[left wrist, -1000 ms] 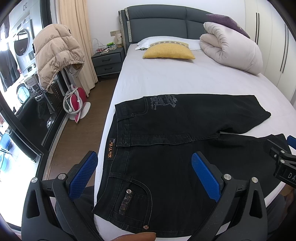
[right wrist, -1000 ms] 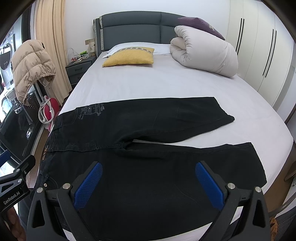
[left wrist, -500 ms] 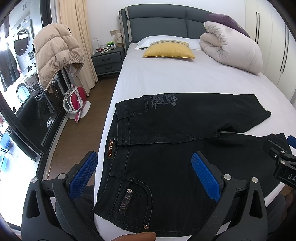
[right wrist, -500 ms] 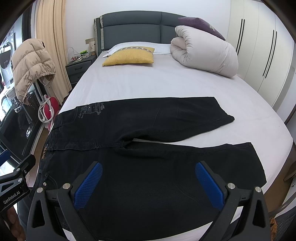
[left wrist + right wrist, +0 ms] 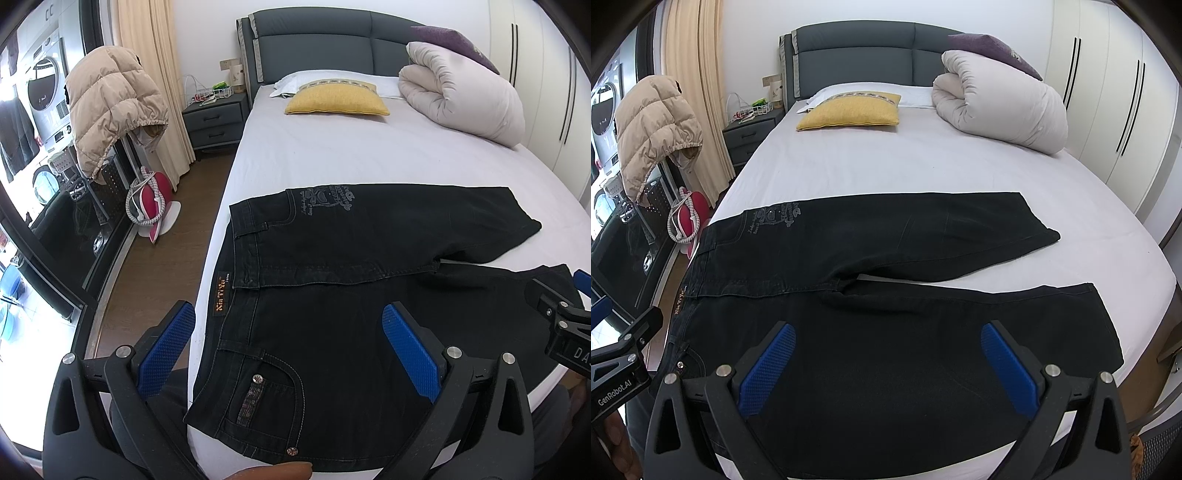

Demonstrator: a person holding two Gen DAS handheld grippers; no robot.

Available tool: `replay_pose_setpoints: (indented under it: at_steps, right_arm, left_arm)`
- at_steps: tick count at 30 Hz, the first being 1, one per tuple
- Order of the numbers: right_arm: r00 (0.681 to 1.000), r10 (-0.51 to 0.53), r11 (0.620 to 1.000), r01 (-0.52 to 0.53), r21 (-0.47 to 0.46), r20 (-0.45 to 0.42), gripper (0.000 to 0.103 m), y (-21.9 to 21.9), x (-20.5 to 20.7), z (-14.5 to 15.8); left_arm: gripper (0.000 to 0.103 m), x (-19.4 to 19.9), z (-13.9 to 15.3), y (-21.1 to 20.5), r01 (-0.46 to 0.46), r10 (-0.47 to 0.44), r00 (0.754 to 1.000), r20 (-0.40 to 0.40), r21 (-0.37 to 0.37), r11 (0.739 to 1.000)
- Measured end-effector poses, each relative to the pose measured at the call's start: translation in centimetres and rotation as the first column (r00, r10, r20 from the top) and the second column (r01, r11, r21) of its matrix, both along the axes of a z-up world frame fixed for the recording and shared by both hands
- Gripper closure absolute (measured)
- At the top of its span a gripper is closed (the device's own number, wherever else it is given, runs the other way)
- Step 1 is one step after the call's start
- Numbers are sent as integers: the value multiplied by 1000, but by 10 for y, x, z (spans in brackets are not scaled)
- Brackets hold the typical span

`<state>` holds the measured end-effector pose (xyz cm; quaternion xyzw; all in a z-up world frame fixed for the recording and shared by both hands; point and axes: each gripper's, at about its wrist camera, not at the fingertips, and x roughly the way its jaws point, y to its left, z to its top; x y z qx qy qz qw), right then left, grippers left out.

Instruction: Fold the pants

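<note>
1. The black pants are lying flat and unfolded across the foot end of the bed, waistband toward the bed's left edge, legs running toward the right edge.
2. The two legs are spreading apart: the far leg is ending short of the right edge, and the near leg is lying along the foot edge.
3. The left gripper is hovering over the waist and pocket area near the foot-left corner, its blue pads spread wide and gripping nothing.
4. The right gripper is hovering over the near leg by the foot edge, also spread wide with nothing between its pads.
5. A yellow pillow is resting near the headboard end, and a rolled white duvet is sitting in the head-right corner.
6. A beige puffer jacket is hanging off to the left of the bed.
</note>
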<state>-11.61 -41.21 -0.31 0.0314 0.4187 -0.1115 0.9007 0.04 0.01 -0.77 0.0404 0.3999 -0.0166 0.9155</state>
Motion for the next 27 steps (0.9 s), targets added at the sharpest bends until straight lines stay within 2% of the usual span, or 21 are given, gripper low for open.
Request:
replay_pose_setpoints:
  at_steps: [17,22,27]
  right_arm:
    - [1000,1,1000,-1,0,-2,0,3,-1,-2]
    - [1000,6,1000,-6,2,-11,0,4,0,-6]
    - [999,18,1000,-18,10,-27,0,3,8,-11]
  left_arm:
    - [0,1,-4,1,-7,7,1000,2,9,1000]
    - [0,0,-9,-4,20,-21,999,25,52,998]
    - [0,4,-11,-11,67,-80,994,79,153,986]
